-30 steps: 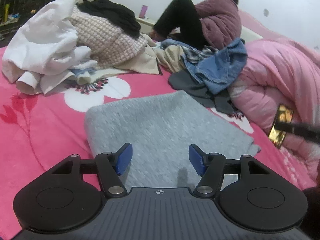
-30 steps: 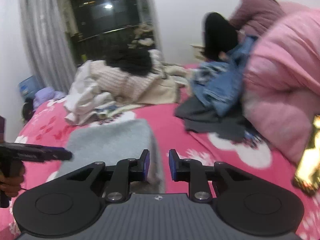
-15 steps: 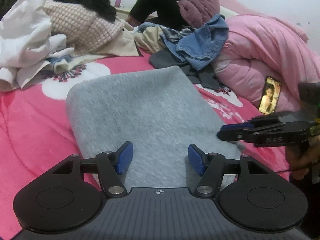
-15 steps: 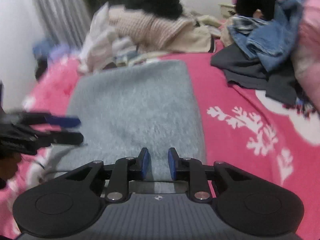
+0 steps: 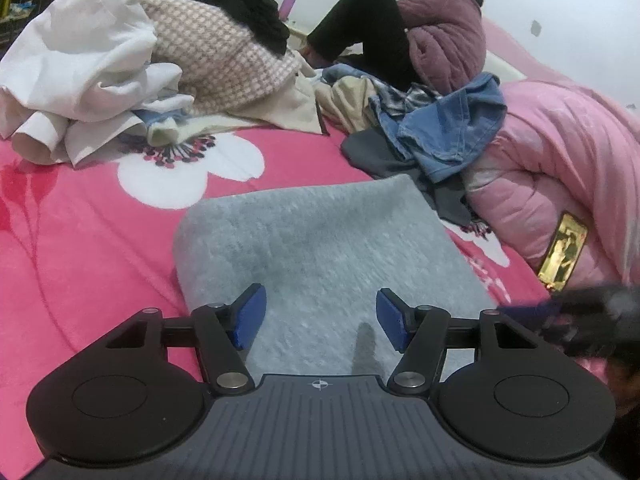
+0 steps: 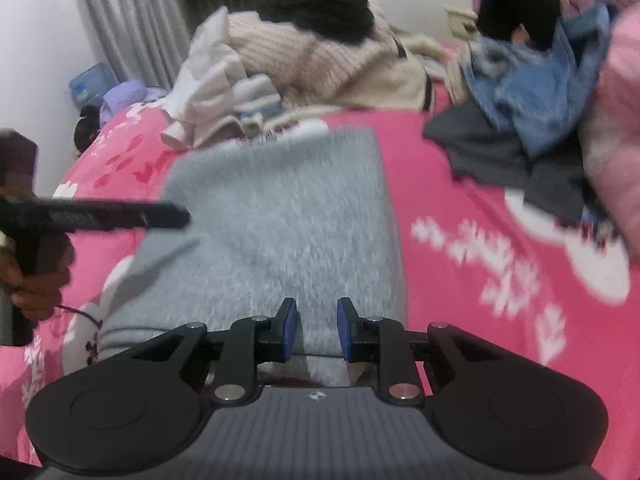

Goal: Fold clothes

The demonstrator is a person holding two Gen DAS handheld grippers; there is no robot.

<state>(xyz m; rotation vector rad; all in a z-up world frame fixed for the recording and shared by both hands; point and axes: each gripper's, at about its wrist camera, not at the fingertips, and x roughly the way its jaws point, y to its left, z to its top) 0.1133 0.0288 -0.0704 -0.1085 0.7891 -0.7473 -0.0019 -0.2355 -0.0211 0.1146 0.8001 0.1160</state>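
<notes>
left wrist view: the left gripper [image 5: 320, 316] points down over a folded grey garment [image 5: 320, 248] that lies flat on a pink flowered bedspread [image 5: 80, 240]. its two blue-padded jaws stand wide apart, with nothing pinched between them; the near part of the grey garment lies below the gap and stretches away ahead of the tips. off to the right of this tool, a dark, blurred shape is the right gripper [image 5: 560, 316], close to the garment's right edge. farther ahead and to the left sits a heap of white and knitted clothes [image 5: 140, 60]; ahead to the right are a blue denim piece [image 5: 452, 128] and a pink quilt [image 5: 560, 160] with a phone [image 5: 563, 254] lying on it. a person in a purple padded jacket [image 5: 440, 40] sits at the far end of the bed.

right wrist view: the right gripper [image 6: 318, 330] has its jaws at a narrow gap and they are opening. the near edge of the grey garment [image 6: 280, 220] lies just below and between the tips, but the picture is blurred and the pads do not appear to press on it. the rest of the garment stretches ahead of the tool. to the left, the left gripper [image 6: 176, 216] reaches over the garment's left side, held by a hand [image 6: 36, 280].
</notes>
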